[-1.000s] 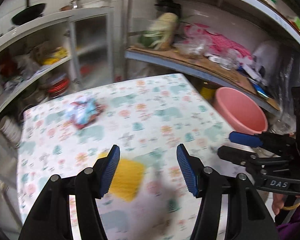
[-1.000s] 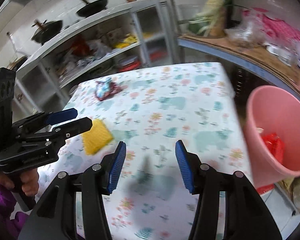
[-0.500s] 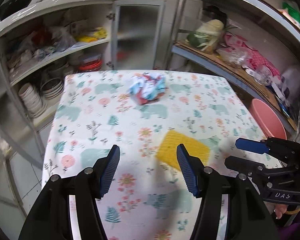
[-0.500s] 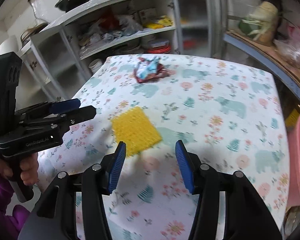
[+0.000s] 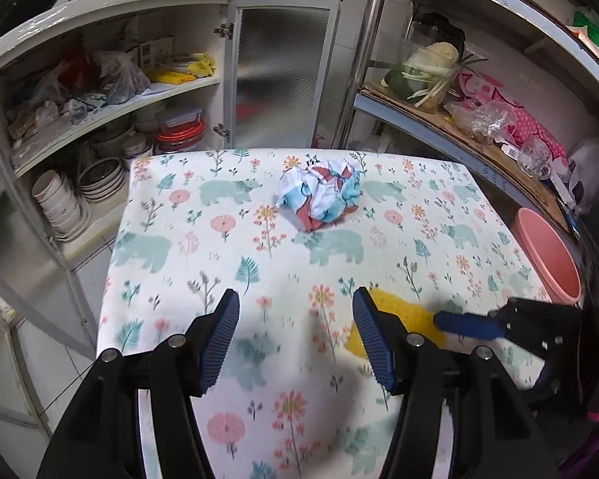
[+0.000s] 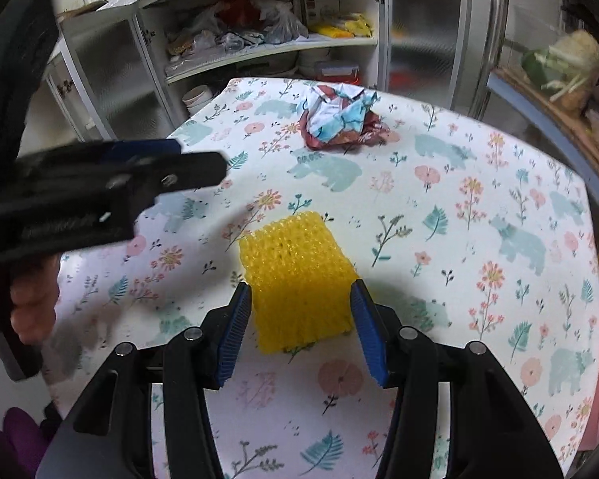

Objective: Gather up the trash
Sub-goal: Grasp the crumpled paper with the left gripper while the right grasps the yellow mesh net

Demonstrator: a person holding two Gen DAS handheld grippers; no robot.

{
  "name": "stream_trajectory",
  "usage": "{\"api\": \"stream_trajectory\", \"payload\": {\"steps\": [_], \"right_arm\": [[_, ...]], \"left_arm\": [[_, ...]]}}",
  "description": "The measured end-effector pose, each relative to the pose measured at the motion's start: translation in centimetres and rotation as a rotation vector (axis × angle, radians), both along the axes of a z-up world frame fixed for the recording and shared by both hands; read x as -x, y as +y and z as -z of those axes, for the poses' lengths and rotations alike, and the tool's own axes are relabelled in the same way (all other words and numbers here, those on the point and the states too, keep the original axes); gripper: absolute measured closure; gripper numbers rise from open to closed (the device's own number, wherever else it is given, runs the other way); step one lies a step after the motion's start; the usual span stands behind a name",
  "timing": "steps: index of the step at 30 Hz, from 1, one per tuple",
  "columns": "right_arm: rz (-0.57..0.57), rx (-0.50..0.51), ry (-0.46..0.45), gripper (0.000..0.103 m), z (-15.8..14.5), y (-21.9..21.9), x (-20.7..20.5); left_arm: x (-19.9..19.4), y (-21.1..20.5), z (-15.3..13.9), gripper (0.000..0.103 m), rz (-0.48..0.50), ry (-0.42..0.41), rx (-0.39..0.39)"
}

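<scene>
A yellow foam net (image 6: 295,279) lies flat on the floral tablecloth (image 6: 479,207). My right gripper (image 6: 299,319) is open, its jaws either side of the net's near half, just above or at the table. The net also shows in the left wrist view (image 5: 403,317), partly behind my finger. A crumpled blue, white and red wrapper (image 5: 321,195) sits farther back; it also shows in the right wrist view (image 6: 341,119). My left gripper (image 5: 295,335) is open and empty above the cloth, left of the net. The right gripper (image 5: 499,327) appears at the right in that view.
A pink bin (image 5: 547,255) stands below the table's right edge. An open white cupboard (image 5: 100,127) with bowls and bags stands behind and left. A metal shelf (image 5: 479,119) with vegetables and bags runs along the right.
Both grippers swung left and moved in. The right gripper came down over the yellow net, which now sits between its jaws. The wrapper is now ahead of the left gripper.
</scene>
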State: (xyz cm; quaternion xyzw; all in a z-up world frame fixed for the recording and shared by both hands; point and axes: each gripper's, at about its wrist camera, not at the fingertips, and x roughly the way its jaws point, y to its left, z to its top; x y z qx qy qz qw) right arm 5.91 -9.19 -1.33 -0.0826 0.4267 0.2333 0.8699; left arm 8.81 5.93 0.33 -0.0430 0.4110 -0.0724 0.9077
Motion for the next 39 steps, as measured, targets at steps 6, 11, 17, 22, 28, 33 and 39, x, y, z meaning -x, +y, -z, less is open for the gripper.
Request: {"api": "stream_trajectory", "payload": {"steps": [6,11,17,22,28,33,39], "right_arm": [[-0.002,0.017,-0.015,0.054,0.2,0.1,-0.1],[0.050,-0.021,0.003,0.082,0.2,-0.9,-0.8],[0.070,-0.066,0.021,0.086,0.4,-1.8,-1.2],[0.065,-0.072,0.031,0.086,0.5,-1.8,-1.3],[0.057,-0.075,0.034,0.086,0.5,-1.9,-1.3],[0.057,-0.092,0.041,0.086,0.6,-2.1,-1.3],[0.056,-0.092,0.040,0.086,0.6,-2.1,-1.3]], "left_arm": [[-3.3,-0.4,0.0,0.045,0.039,0.002,0.008],[-5.6,-0.3,-0.3,0.045,0.062,-0.006,0.003],[-8.2,-0.4,0.0,0.045,0.080,-0.004,-0.001],[-10.3,-0.8,0.8,0.045,0.080,0.009,-0.008],[-11.9,-1.3,1.5,0.045,0.088,0.018,0.016],[-12.0,-1.9,1.5,0.055,0.095,-0.003,0.031],[-11.2,-3.1,1.1,0.079,0.099,-0.028,0.025]]}}
